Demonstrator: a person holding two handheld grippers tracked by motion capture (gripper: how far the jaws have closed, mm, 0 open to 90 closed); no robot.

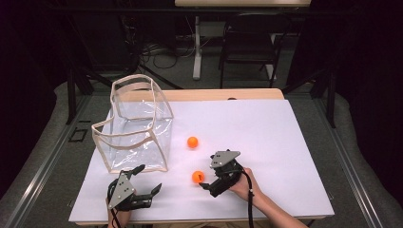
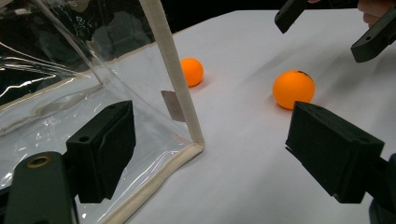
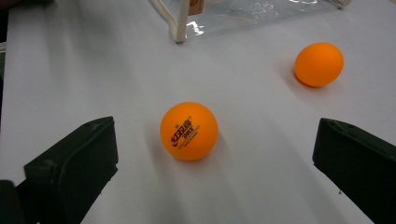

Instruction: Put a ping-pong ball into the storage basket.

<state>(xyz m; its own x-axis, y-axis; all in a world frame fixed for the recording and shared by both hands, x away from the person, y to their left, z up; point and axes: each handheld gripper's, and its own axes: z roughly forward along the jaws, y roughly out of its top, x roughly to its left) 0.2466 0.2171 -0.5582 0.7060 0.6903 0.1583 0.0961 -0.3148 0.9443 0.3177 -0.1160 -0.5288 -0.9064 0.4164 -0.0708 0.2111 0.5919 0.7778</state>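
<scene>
Two orange balls lie on the white table sheet. The near ball carries printed lettering and lies just ahead of my right gripper, whose jaws stand open and wide apart, not touching it. The far ball rests close to a clear plastic bag with beige trim. My left gripper is open and empty at the bag's near corner. In the left gripper view the near ball lies beyond the jaws, with the right gripper above it.
The bag stands upright with its mouth open on the left part of the white sheet. The table's front edge runs just behind both hands. A dark chair and a table leg stand on the floor beyond the far edge.
</scene>
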